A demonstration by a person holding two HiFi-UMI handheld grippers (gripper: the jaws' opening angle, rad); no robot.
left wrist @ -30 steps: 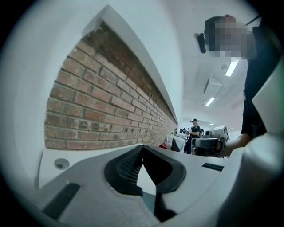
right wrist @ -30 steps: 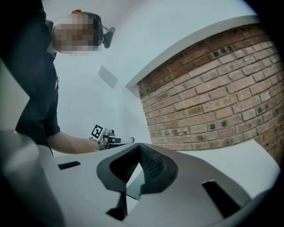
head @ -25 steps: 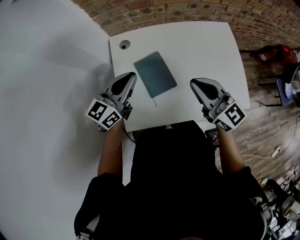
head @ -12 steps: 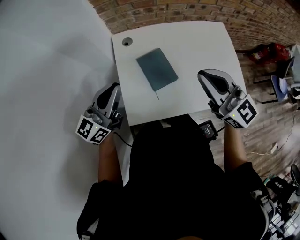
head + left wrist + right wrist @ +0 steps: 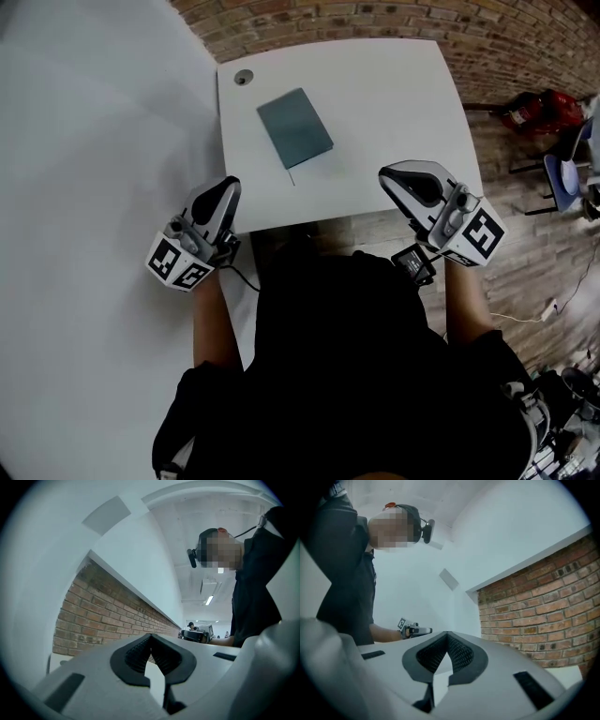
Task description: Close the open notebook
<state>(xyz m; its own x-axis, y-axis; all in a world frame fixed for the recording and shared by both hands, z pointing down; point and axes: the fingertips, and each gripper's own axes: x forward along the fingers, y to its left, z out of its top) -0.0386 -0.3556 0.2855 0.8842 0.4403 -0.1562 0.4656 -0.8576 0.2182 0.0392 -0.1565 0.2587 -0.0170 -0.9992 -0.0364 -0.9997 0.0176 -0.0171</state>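
The notebook [image 5: 294, 127] is being seen lying flat on the white table [image 5: 394, 103], teal cover up. It is well ahead of both grippers and more to the left gripper's side than the right's. A thin ribbon [image 5: 289, 175] is being trailed from its near edge toward the person. No open page is being shown, so the closing is judged to be done already.

The left gripper [image 5: 226, 186] is being held by the table's near left corner and the right gripper [image 5: 388, 174] by its near right corner, both well apart from the book. In each gripper view the jaws are being pressed together at the tips, with nothing between them.

What is being called for now is probably only a check that the cover is sitting flush. Both grippers are best being kept clear of the book so that it is not being nudged or flipped open.
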